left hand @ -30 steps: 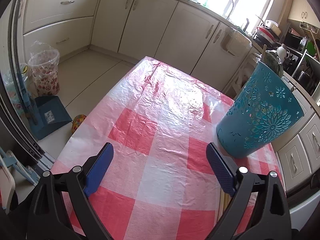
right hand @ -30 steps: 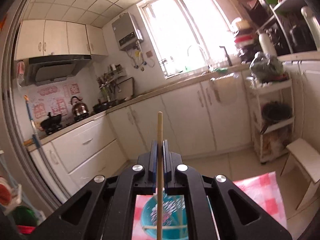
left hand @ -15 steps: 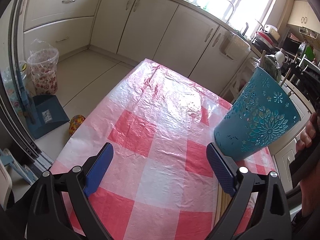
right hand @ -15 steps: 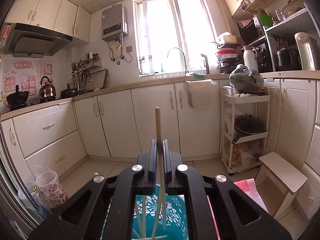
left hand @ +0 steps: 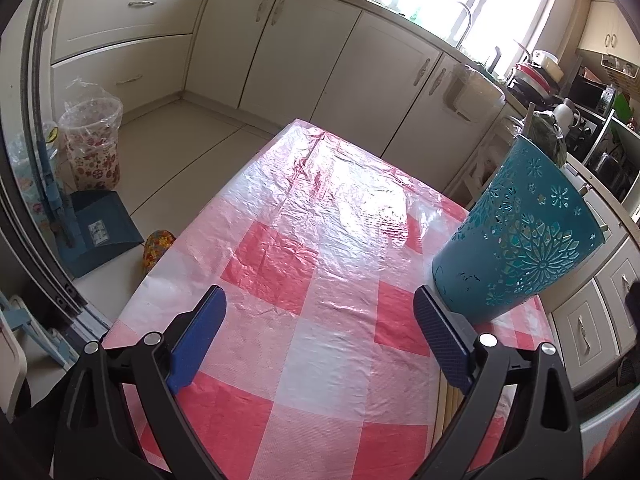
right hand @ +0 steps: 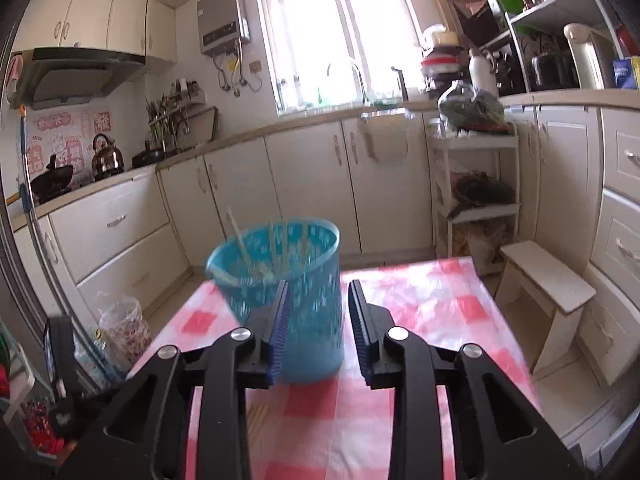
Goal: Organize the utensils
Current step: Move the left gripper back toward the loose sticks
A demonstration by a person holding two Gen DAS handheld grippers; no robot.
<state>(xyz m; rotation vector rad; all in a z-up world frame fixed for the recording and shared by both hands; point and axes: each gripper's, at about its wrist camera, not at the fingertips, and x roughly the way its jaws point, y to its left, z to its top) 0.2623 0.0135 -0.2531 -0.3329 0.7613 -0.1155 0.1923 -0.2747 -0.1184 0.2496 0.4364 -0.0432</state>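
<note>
Chopsticks (right hand: 240, 240) stand inside the teal holder (right hand: 280, 304) on the bench (right hand: 420, 304); your right tongs (right hand: 316, 320), just opening, hold nothing, left tongs (left hand: 316, 344) wide and empty, so collect the remaining sticks (left hand: 450, 404) at the near edge squarely.

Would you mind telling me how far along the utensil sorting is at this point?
Done: several chopsticks stand in the teal basket on the checked tablecloth. In hand: nothing; the right gripper has just been opening and its jaws are empty, and the left gripper is open and empty too. Left: a bundle of chopsticks lies on the table by the left gripper, not yet picked up.
</note>
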